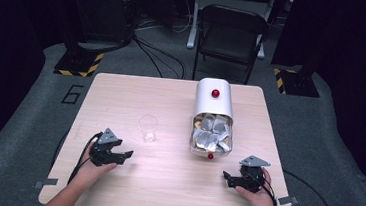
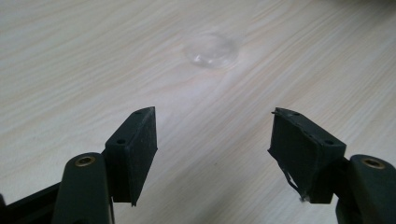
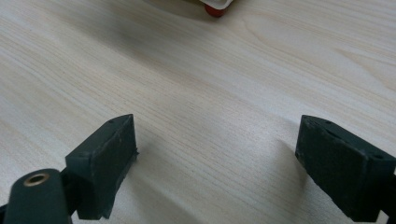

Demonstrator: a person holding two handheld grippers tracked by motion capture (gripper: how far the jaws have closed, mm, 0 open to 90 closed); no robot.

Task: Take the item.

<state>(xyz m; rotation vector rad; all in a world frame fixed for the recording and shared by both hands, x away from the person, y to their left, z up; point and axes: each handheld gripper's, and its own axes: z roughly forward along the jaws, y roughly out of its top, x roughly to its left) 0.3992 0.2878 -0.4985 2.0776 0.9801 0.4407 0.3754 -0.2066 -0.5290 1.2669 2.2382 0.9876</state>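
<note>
1. High view: the left gripper [image 1: 127, 157] sits near the table's [image 1: 164, 181] front left, jaws apart with nothing between them, pointing right and a little toward the far side.
2. The glass [image 1: 147, 128] stands upright ahead of that gripper, near but not touching, between it and the bin [image 1: 213, 116].
3. The right gripper [image 1: 226, 178] rests near the front right, jaws apart and empty, pointing left. The bin lies on its side just beyond it, its open mouth facing the person and showing crumpled silvery packets [image 1: 210, 135]; a red knob [image 1: 210, 156] sits at its near rim.
4. Left gripper view: the left gripper [image 2: 214, 135] has its jaws spread over bare wood. The glass [image 2: 211, 48] shows ahead, slightly left of the gap's centre line and well clear of the pads; it is faint and blurred, so it is hard to tell its rim from its base.
5. Right gripper view: the right gripper [image 3: 217, 140] holds its jaws wide, with plain tabletop between them. The bin's red knob [image 3: 214, 11] peeks in at the top edge, well ahead of the pads.
</note>
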